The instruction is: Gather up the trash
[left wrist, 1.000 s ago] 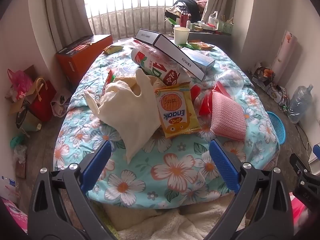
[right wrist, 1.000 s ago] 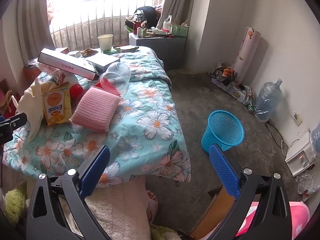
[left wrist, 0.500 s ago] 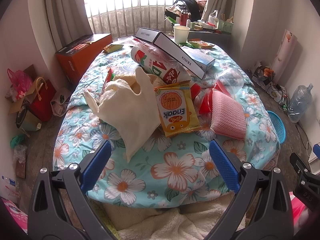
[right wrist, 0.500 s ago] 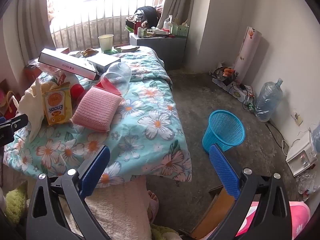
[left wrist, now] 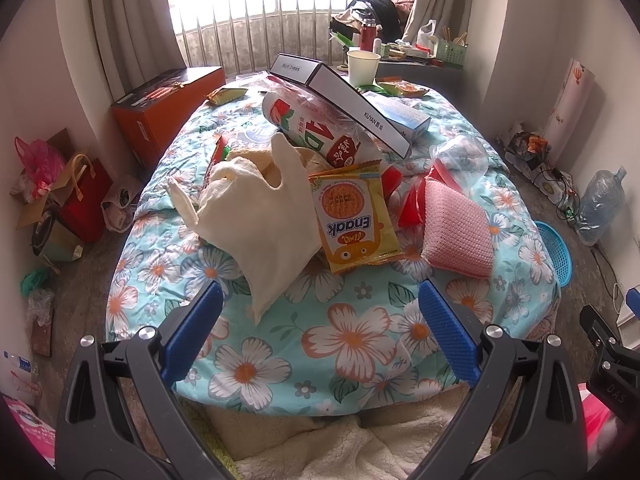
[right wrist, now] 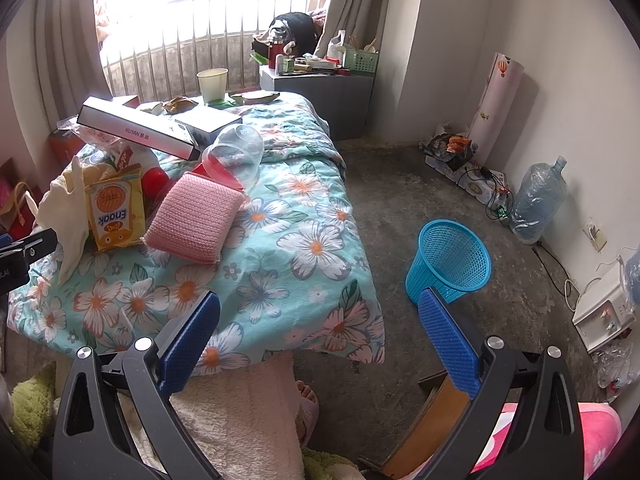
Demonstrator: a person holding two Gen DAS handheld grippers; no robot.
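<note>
Bed with floral cover fills the left view; trash heaped on its middle and far half. Concrete floor to its right.

Blue mesh bin stands on the floor beside the bed's right edge, tilted, mouth facing up and toward the camera. Seen only as a rim sliver in the left view.

Long white box, long axis running from far-left to near-right, rests on top of a red-and-white snack bag and a second flat box.

Cream cloth bag, tapering toward the near edge, lies left of centre. Touching its right side: yellow Enaak packet, long axis roughly near-to-far, print upside down to the camera. Pink sponge just right of the packet, long axis near-to-far. Clear plastic cup on its side behind the sponge, mouth toward the near-left. Paper cup upright at the far end.

Left tool: jaws spread wide, nothing between them, held above the bed's near edge, aimed at the heap. Right tool: jaws spread wide, empty, over the bed's near-right corner, aimed between bed and bin.
</note>
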